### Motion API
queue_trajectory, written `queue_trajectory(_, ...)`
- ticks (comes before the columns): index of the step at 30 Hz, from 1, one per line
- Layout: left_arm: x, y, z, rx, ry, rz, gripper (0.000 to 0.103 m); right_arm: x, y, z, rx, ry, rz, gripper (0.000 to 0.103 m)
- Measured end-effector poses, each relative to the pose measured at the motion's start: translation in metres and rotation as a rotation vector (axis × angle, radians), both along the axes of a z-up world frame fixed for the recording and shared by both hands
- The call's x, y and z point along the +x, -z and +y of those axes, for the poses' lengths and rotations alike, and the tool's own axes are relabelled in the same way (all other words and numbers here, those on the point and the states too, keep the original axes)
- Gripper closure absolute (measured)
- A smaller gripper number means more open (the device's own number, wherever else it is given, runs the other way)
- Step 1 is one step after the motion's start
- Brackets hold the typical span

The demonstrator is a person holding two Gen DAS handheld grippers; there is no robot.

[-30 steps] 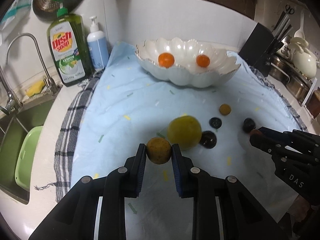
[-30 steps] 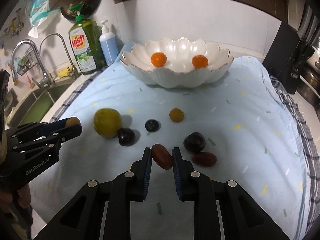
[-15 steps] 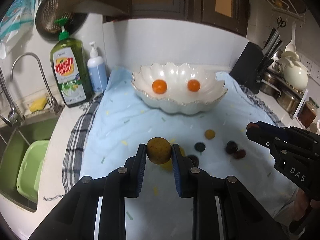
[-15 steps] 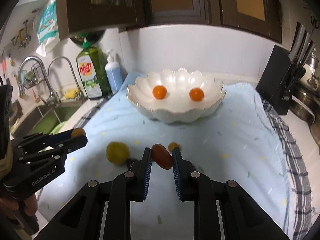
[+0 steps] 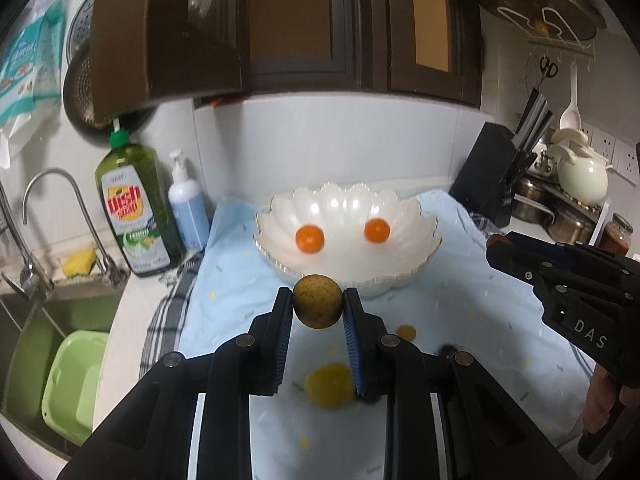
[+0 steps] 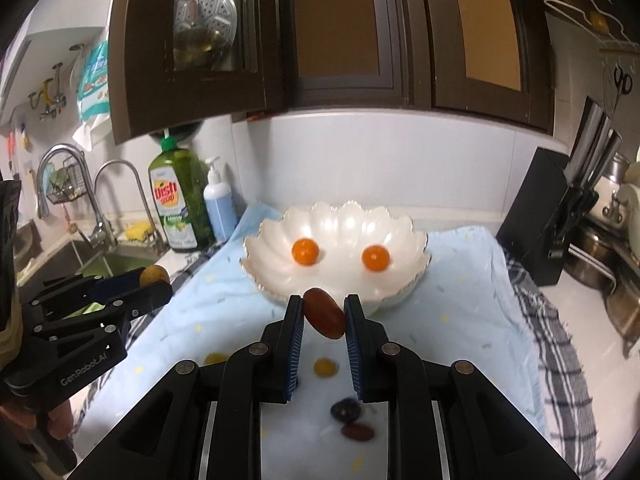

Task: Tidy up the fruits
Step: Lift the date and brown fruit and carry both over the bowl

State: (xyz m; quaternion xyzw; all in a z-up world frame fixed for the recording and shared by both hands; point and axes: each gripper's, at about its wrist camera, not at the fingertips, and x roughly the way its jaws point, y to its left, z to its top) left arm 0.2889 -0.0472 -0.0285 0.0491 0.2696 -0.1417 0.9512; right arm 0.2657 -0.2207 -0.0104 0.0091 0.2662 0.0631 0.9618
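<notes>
Dark wall cabinets [image 5: 304, 28], white backsplash [image 5: 320, 140]

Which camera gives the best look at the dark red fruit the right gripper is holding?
The right wrist view: the dark red fruit sits large and centred between the right gripper pads, tilted, in front of the white bowl. The left wrist view shows only a sliver of it at that gripper's tip.

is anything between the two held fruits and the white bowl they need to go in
Nothing visible does. The left gripper holds a brownish round fruit, the right gripper a dark red oval fruit, and only bare blue cloth lies before the white bowl.
</notes>
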Motion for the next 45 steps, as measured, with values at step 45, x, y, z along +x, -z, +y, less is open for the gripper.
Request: queue_trajectory(45,0.189,0.042,-0.061,0.063,-0.024,0.180,0.077,0.190,0.053,-0.032,-0.022,-0.042,0.184,0.081)
